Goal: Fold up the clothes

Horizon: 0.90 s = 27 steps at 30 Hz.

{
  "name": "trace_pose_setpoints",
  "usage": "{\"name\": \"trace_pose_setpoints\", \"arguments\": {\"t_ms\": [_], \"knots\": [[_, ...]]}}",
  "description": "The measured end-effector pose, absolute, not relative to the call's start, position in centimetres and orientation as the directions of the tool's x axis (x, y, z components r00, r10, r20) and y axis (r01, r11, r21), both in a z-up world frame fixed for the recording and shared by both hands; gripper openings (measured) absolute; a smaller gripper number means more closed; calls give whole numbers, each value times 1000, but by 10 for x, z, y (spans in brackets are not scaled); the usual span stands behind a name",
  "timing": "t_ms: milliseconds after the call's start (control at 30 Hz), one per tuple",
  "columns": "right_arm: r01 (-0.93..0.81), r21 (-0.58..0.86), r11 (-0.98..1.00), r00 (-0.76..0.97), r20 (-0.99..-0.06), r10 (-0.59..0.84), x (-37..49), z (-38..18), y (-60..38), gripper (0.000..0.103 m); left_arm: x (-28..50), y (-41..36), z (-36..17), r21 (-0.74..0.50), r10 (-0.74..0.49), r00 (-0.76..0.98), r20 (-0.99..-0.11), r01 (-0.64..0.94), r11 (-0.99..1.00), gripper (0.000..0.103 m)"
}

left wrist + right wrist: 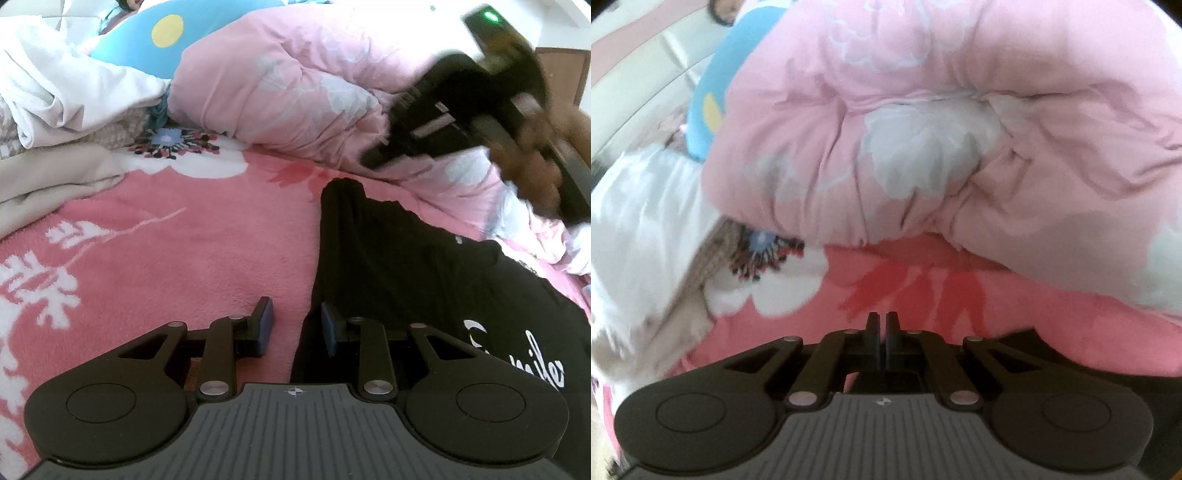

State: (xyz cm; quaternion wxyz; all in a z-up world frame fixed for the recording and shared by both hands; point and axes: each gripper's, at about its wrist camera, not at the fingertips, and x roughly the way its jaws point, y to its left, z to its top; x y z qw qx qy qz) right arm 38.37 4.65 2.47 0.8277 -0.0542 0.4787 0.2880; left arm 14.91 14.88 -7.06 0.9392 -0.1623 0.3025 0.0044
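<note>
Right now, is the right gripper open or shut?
Shut: the right gripper shows its fingers nearly together, nothing visible between them, above the pink blanket.

The left black two-finger gripper [291, 325] has a ribbed grey housing, two round black discs, silver screws on its linkage arms and blue pads [266, 325]. The right black gripper [882, 334] matches it, a green light glowing on its body. A hand [532, 147] shows, blurred.

We note white script lettering on the black garment [424, 280]. We can make out only "ile"; the opening letters are covered.
</note>
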Motion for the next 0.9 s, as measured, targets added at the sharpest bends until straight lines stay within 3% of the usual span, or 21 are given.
{"name": "trace_pose_setpoints", "arguments": {"t_ms": [133, 367, 500, 600, 667, 900], "knots": [[-604, 90, 792, 397, -828, 397, 360, 15, 32, 21, 149, 151, -71, -325, -97, 816, -569, -115, 939, 29], [-780, -23, 626, 380, -811, 444, 320, -8, 38, 19, 148, 150, -72, -320, -92, 817, -569, -118, 940, 29], [-701, -28, 712, 446, -797, 408, 344, -24, 38, 18, 148, 151, -72, -321, -92, 818, -568, -117, 940, 29], [-514, 41, 857, 507, -791, 342, 380, -32, 12, 17, 148, 151, -72, -323, -93, 818, -568, -118, 939, 29], [-464, 139, 875, 501, -774, 388, 386, -26, -4, 17, 148, 151, -72, -324, -93, 817, -568, -118, 939, 29], [-632, 223, 742, 353, -770, 532, 357, -19, 21, 18, 148, 151, -72, -323, -92, 818, -568, -118, 939, 29]]}}
